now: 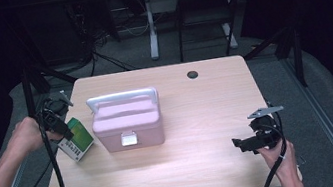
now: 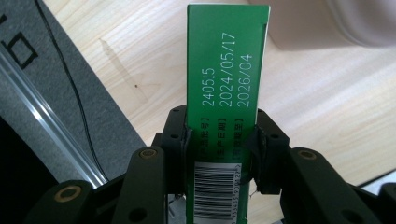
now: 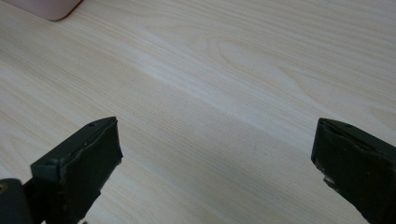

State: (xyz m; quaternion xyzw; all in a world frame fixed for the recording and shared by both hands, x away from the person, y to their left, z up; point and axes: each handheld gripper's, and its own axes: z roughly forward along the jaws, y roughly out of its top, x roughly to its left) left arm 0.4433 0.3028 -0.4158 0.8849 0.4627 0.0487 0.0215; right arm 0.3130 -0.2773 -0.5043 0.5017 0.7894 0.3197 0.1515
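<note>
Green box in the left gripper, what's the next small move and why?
Probably hold the green box beside the pink case while the right gripper, open and idle, goes to the white latch: the lid looks closed, so the box cannot go in yet.

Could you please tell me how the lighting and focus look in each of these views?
High view: table lit, surroundings nearly black, slightly soft. Left gripper view: green box with sharp print, pink case blurred behind. Right gripper view: wood grain clear, near jaws dark and a little soft, shadow across the lower table.
</note>
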